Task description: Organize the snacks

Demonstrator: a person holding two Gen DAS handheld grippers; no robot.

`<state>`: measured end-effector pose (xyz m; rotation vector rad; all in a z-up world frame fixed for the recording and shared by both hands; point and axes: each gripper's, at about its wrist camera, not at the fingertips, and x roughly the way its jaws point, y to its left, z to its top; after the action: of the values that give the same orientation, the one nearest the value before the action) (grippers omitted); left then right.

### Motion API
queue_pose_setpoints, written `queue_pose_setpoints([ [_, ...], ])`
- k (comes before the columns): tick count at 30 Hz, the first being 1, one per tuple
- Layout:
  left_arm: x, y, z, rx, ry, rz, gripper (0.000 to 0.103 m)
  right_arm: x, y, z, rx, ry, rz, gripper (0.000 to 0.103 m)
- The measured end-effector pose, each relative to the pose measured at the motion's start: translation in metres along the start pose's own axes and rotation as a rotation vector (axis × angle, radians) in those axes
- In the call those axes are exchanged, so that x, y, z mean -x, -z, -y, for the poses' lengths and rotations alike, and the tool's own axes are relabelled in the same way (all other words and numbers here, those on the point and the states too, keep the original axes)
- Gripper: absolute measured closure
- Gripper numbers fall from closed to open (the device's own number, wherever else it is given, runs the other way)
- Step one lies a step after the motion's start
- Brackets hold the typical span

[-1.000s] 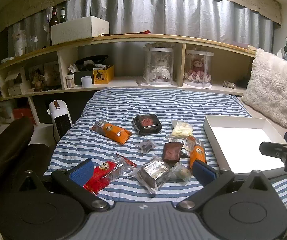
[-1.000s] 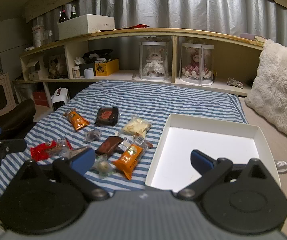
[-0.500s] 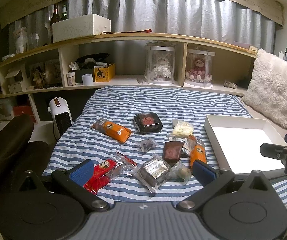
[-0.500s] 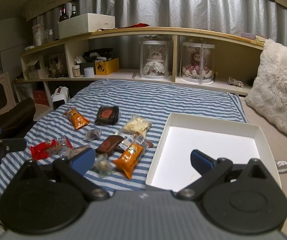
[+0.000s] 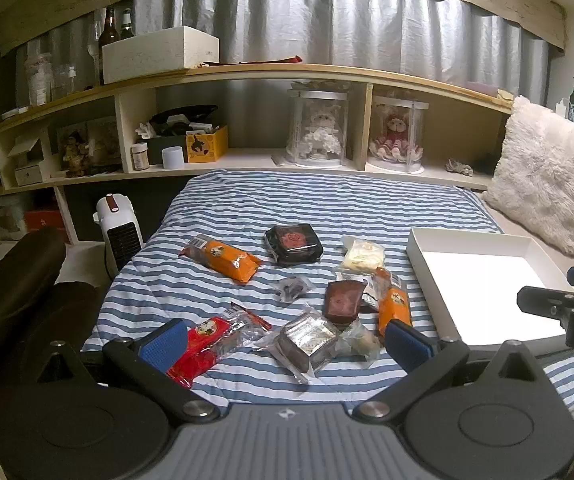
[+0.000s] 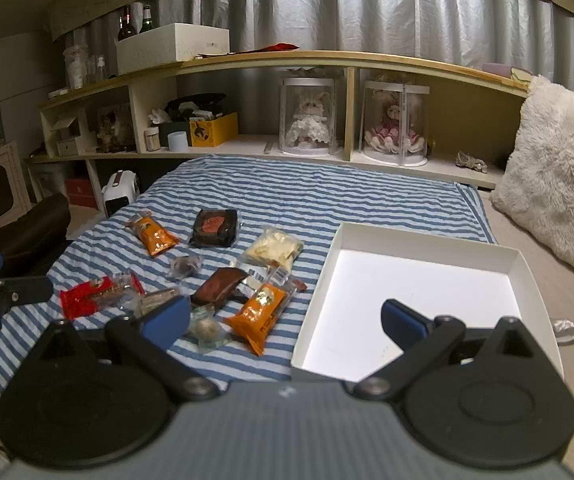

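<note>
1. Barely anything differs from a second ago: both views sit a touch higher over the bed (image 5: 287,200), that's all.
2. Left claw (image 5: 285,344) is spread wide, empty, above the red packet (image 5: 203,344) and foil packet (image 5: 307,340).
3. Right claw (image 6: 285,316) is spread too, empty.
4. Snacks haven't moved, all beside the white tray (image 6: 427,236), none inside.

1. Room dim overall; colour cast warm and yellowish, corners fall to black vignette in both views.
2. White box (image 6: 419,292) floor blown out, glaring, no detail.
3. Strong fisheye: shelf (image 5: 287,70) bows into an arc.
4. Snack packets (image 5: 311,304) fairly sharp; the black gripper bodies at the bottom edge of each view slightly soft.
5. Curtain (image 6: 387,12) shows soft sheen along folds.
</note>
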<state>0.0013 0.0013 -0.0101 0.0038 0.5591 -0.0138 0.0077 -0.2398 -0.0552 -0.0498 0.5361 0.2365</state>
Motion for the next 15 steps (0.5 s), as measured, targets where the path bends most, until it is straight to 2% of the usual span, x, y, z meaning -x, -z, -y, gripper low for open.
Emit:
queue_pose_setpoints([
  [15, -0.0002, -0.0016, 0.0005, 0.001, 0.0, -0.002, 0.0, -0.0009, -0.0004, 0.0012, 0.003, 0.004, -0.008, 0.001],
])
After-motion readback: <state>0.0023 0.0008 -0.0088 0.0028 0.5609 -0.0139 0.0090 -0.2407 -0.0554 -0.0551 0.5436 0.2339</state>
